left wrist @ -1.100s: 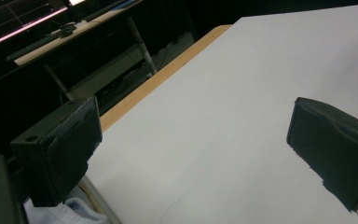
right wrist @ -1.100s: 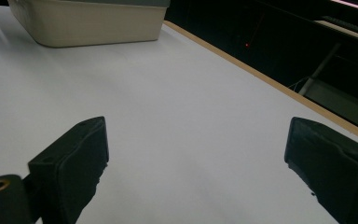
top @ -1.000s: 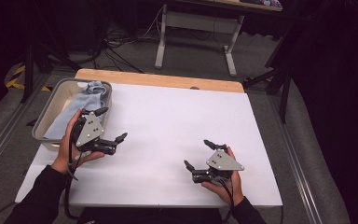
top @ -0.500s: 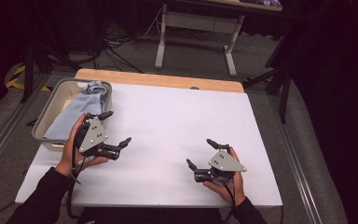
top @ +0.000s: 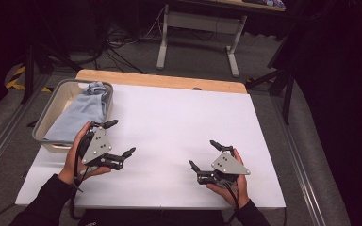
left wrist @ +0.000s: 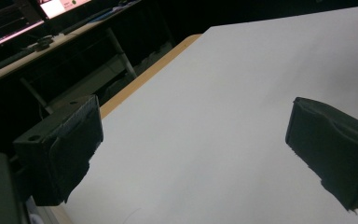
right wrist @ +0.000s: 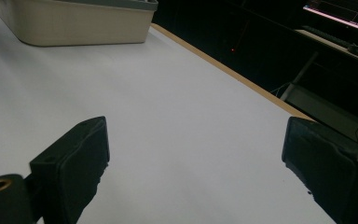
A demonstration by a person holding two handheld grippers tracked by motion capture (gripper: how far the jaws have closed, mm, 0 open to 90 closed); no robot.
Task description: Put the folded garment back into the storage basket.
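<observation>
Progress: not begun, judging by layout | blue cloth (top: 82, 112) heaped inside tub (top: 45, 124), untouched | left gripper (top: 121, 140) just right of tub, jaws spread, empty | right gripper (top: 203, 154) well right of tub, jaws spread, empty | Left: reach in, pinch cloth, lift out.

No words, brands or numbers can be read anywhere. The lit screen (left wrist: 67, 4) behind the table is too blurred to make out its writing.

- A white sheet (top: 179, 122) is spread over the wooden table (top: 160, 81).
- A desk frame (top: 198, 37) and cables (top: 122, 40) are seen on the floor behind.
</observation>
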